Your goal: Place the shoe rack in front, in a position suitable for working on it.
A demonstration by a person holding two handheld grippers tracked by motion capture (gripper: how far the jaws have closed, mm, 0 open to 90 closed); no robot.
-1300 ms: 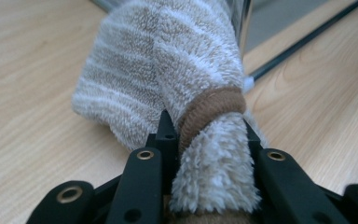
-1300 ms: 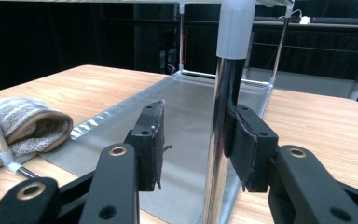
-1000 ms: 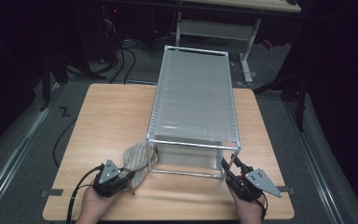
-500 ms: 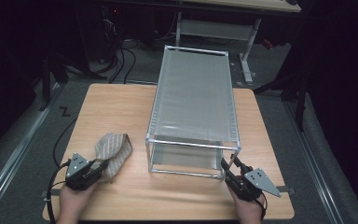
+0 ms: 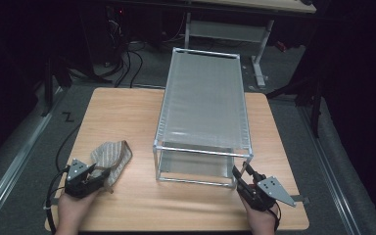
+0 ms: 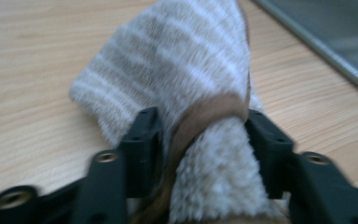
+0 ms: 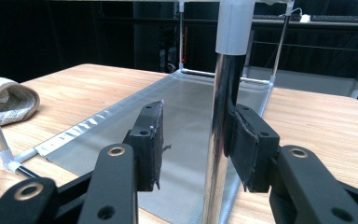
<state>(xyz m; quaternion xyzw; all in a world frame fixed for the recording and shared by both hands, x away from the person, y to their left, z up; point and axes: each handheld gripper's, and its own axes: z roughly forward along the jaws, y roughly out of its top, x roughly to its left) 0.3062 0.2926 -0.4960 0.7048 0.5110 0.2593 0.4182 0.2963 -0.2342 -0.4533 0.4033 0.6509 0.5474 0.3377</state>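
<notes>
A grey-and-white striped sock (image 5: 112, 155) with fleecy lining and a brown cuff lies on the wooden table (image 5: 127, 112) at the front left. My left gripper (image 5: 100, 172) is at its near end. In the left gripper view the jaws have just been opening, and the cuff of the sock (image 6: 177, 60) still bulges between them at the left gripper (image 6: 200, 126). A two-tier metal mesh rack (image 5: 203, 105) stands mid-table. My right gripper (image 5: 240, 174) is open at the rack's front right corner. In the right gripper view the chrome post (image 7: 221, 116) stands between the jaws of the right gripper (image 7: 193, 126), against the right pad.
Black cables (image 5: 127, 58) and a desk frame (image 5: 259, 44) lie on the dark floor beyond the table. The rack's lower shelf (image 7: 177, 121) reaches close to the front edge. The sock (image 7: 7, 100) lies at the far left of the right gripper view.
My left gripper carried the sock leftwards from the rack's front to the table's front left, then spread its jaws. The right gripper stayed at the post.
</notes>
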